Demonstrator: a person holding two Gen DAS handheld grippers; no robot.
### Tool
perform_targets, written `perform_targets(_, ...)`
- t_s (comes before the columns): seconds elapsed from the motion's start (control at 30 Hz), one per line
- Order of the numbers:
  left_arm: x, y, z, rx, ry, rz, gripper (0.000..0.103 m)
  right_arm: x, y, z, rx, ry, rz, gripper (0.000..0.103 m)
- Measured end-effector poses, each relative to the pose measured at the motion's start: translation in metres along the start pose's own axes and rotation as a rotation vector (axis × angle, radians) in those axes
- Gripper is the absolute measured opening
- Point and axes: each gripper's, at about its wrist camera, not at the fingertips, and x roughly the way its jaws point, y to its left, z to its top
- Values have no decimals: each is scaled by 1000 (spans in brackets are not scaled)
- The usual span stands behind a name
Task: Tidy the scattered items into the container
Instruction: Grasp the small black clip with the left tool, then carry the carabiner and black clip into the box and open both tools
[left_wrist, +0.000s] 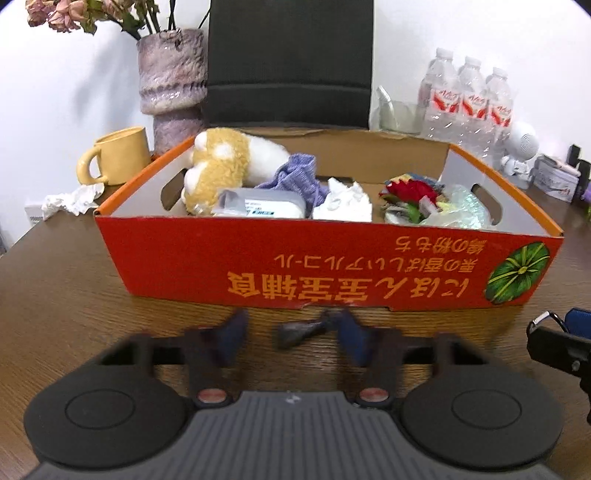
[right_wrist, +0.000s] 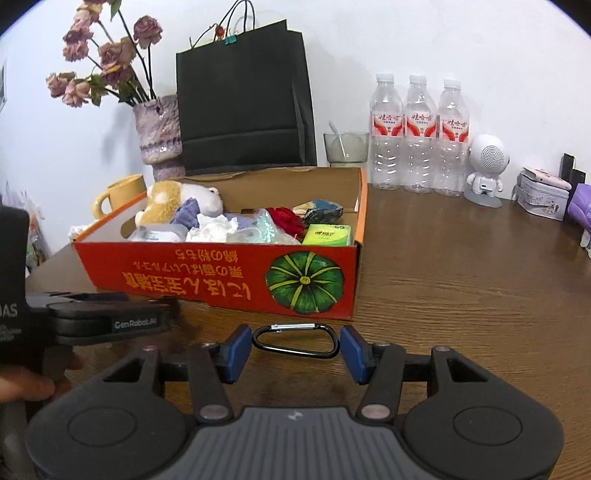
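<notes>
The orange box (right_wrist: 221, 280) is sitting on the worktop (right_wrist: 461, 295), already crowded. Right tongs (right_wrist: 294, 349) are spreading around the black carabiner (right_wrist: 295, 340), lying flat just before the box; being thin, it may be slipping out. Left tongs (left_wrist: 291, 341) are spread, a small dark item (left_wrist: 295, 332) between them.

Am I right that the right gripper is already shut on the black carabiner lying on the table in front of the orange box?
Not quite: the right gripper is open. In the right wrist view its blue pads stand either side of the black carabiner, not touching it. It does lie on the table before the orange box.
</notes>
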Motion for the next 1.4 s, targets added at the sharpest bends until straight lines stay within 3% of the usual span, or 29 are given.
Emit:
perform_targets(0.1,-3,-2,-1,26,-5,-23,25,-4,1,-1,-8,-17,-8,52)
perform_targets(0.5,-24,8,-11,22,-34,-133,22,-5,5,-3,-10,-23,-26,52)
perform_targets(0.67,-64,20,-2,17,-126,-216,22,-26,11,6,-9,-83,-16,52)
perform_targets(0.83,-87,34,42,21,-280,-238,22,-37,26,46,22,-182,-2,52)
perform_targets(1.0,-57,40,78,-27,-340,-205,22,-3,46,87,44,-202,3,52)
perform_targets(1.17,-7,53,92,-15,-267,-179,22,52,54,109,47,-133,-31,52)
perform_targets(1.4,29,60,98,13,-208,-175,23,90,54,109,35,-62,-93,53)
